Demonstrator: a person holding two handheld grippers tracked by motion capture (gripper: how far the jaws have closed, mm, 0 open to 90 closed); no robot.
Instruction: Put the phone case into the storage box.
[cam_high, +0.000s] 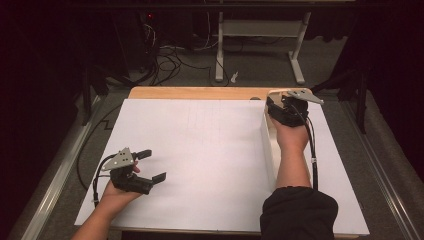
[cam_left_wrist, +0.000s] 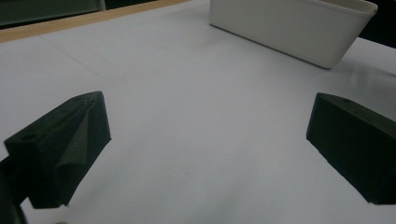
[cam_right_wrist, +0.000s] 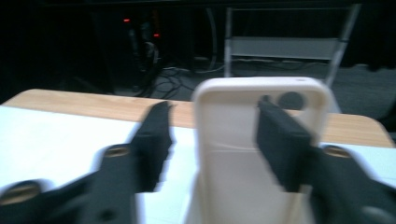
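White tabletop: right gripper, forearm outstretched, jaws astride the cream bin wall; left gripper low, spread.

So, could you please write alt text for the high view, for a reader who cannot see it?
A person's right gripper reaches over the far end of a long white bin on a white-covered table. The left gripper hangs with jaws open above the sheet near the table's left front. Behind the table lie dark floor and cables.
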